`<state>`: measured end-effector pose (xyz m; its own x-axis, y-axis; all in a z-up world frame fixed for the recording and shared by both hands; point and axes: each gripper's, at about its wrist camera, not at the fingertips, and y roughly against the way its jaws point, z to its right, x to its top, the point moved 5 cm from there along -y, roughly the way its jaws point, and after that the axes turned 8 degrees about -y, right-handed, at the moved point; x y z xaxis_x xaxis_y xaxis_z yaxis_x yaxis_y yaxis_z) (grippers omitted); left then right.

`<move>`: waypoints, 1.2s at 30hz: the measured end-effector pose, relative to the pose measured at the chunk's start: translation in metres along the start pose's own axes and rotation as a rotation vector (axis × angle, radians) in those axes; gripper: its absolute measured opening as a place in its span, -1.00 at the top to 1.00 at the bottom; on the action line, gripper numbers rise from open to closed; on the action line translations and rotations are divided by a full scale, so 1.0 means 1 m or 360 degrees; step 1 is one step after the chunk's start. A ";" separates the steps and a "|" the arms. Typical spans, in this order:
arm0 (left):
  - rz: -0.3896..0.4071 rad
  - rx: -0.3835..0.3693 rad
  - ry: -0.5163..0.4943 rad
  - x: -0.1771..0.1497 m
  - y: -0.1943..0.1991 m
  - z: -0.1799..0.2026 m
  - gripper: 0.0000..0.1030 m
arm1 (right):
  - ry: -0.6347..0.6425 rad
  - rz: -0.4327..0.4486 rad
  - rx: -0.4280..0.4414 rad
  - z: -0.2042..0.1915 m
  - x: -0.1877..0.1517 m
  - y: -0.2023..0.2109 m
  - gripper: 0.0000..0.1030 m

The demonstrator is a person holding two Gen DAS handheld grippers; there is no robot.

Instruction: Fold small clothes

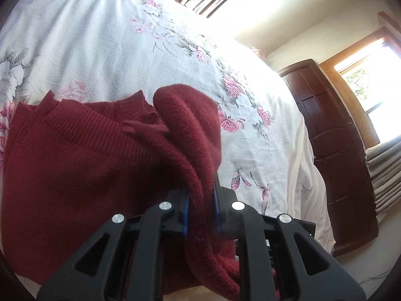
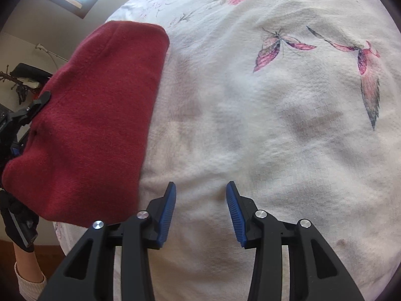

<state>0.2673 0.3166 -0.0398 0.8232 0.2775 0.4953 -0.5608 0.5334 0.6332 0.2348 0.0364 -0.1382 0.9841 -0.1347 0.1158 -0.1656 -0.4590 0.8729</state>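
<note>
A dark red knitted sweater (image 1: 75,155) lies on a white bedspread (image 1: 105,40) printed with pink flowers, near the bed's edge; the left gripper (image 1: 201,208) is clamped on a thick fold of the knit, its blue pads pressed into the wool on both sides, with a bunched part of the sweater rising just beyond the fingers and the ribbed collar lying flat to the gripper's left; the fabric looks soft, light and floppy, likely to sag and stretch rather than hold shape, so a seam or ribbed edge probably gives the surest hold; in the right wrist view the right gripper (image 2: 200,208) hangs with its jaws spread apart and nothing between them, over bare bedspread (image 2: 250,125); the sweater (image 2: 95,115) sits to that gripper's left, just beside its left finger, whether touching cannot be told; a gloved hand (image 2: 17,223) shows at the sweater's far left edge
</note>
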 end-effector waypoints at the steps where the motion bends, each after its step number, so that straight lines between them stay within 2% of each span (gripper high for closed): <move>1: 0.0014 0.0008 0.0000 0.004 0.010 -0.006 0.75 | 0.0019 0.0001 0.0000 -0.006 0.000 -0.001 0.17; 6: 0.0075 0.0092 0.0010 0.016 0.055 -0.048 0.75 | 0.0097 -0.0011 0.0029 -0.032 -0.004 -0.008 0.17; 12: 0.0067 0.0227 0.0058 0.015 0.089 -0.116 0.75 | 0.0195 -0.0044 0.0064 -0.064 -0.009 -0.018 0.16; 17: -0.0042 0.0233 0.0177 -0.009 0.081 -0.170 0.75 | 0.0267 -0.0077 0.0081 -0.085 -0.018 -0.027 0.15; 22: -0.0134 0.0280 0.0251 -0.036 0.057 -0.197 0.70 | 0.0300 -0.0132 0.0101 -0.105 -0.027 -0.041 0.11; 26: -0.0111 0.0251 0.0321 -0.039 0.070 -0.200 0.55 | 0.0298 -0.0178 0.0173 -0.119 -0.029 -0.052 0.04; 28: -0.0096 0.0248 0.0273 -0.041 0.088 -0.189 0.50 | 0.0297 -0.0191 0.0201 -0.123 -0.031 -0.053 0.04; 29: -0.0091 0.0255 0.0237 -0.044 0.099 -0.183 0.41 | 0.0296 -0.0193 0.0211 -0.124 -0.032 -0.054 0.04; 32: -0.0066 0.0192 0.0184 -0.062 0.131 -0.160 0.26 | 0.0274 -0.0211 0.0245 -0.129 -0.031 -0.058 0.00; 33: -0.0074 0.0172 0.0174 -0.069 0.137 -0.153 0.11 | 0.0266 -0.0221 0.0250 -0.130 -0.030 -0.061 0.00; 36: -0.0110 0.0151 0.0133 -0.090 0.143 -0.134 -0.03 | 0.0253 -0.0257 0.0255 -0.135 -0.033 -0.072 -0.01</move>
<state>0.1244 0.4744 -0.0736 0.8624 0.3105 0.3999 -0.5053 0.4766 0.7194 0.2231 0.1922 -0.1406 0.9942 0.0852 0.0649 -0.0010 -0.5981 0.8014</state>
